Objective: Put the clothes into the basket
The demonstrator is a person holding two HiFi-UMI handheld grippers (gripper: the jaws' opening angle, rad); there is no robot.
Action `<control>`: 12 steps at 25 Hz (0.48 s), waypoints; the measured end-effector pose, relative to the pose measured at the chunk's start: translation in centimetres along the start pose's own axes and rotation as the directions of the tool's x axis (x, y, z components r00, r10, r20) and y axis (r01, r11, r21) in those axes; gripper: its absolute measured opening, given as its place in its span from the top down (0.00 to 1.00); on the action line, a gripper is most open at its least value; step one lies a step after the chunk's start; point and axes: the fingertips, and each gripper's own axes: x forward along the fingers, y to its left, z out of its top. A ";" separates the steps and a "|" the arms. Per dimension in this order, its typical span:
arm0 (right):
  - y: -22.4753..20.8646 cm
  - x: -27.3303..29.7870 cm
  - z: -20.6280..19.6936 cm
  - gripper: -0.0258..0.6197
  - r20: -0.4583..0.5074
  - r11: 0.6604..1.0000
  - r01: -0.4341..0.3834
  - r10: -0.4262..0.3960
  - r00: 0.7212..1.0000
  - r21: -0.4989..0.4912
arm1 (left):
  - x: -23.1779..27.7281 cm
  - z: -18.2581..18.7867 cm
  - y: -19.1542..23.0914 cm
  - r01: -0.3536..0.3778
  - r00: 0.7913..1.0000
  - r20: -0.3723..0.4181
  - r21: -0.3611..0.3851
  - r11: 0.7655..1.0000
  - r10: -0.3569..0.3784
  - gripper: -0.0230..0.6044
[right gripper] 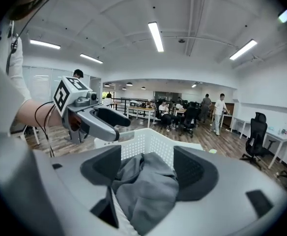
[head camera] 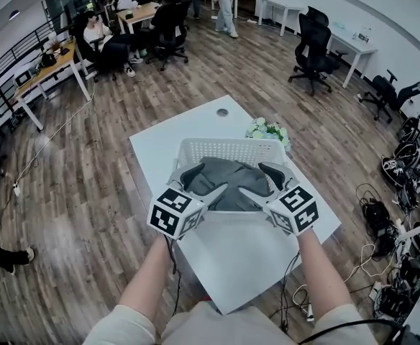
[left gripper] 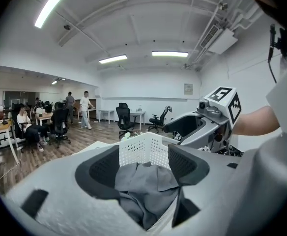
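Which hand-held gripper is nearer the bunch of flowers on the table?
Right. The right hand-held gripper is over the right side of the basket, just short of the flowers; the left hand-held gripper is over its left side, farther away.

Grey clothes (head camera: 228, 182): one crumpled heap, soft folds, lying inside basket (head camera: 224, 152), filling most of it, piled abt level w/ rim. Basket: white plastic, rectangular, perforated walls, upright, open top. Sits on white counter (head camera: 181, 135), nr the middle, toward the far edge.
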 end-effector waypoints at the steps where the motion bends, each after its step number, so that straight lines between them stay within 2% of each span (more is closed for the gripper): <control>1: 0.7 -0.4 0.5 0.44 0.018 1.000 -0.001 0.001 1.000 -0.008 | -0.5 0.3 -0.6 0.006 1.000 0.011 0.013 1.000 -0.007 0.45; 3: 2.3 -1.3 1.6 0.52 0.054 0.999 0.005 -0.003 0.999 -0.033 | -1.5 1.0 -2.0 0.014 0.999 0.036 0.042 0.999 -0.016 0.56; 4: 3.0 -1.8 2.2 0.59 0.075 0.999 0.010 -0.007 0.997 -0.042 | -2.1 1.4 -2.7 0.015 0.998 0.055 0.055 0.998 -0.018 0.61; 7: 5.7 -3.8 3.8 0.87 0.145 0.999 0.012 -0.005 0.989 -0.044 | -4.6 3.1 -5.1 0.009 0.992 0.128 0.109 0.994 -0.023 0.88; 9: 7.7 -5.5 4.7 0.91 0.182 0.999 0.003 0.005 0.983 -0.045 | -6.3 4.1 -7.2 0.018 0.986 0.164 0.152 0.988 -0.043 0.94; 12: 11.1 -8.4 5.7 0.92 0.210 0.998 -0.004 0.019 0.977 -0.069 | -9.1 4.7 -10.8 0.052 0.976 0.198 0.172 0.984 -0.087 0.94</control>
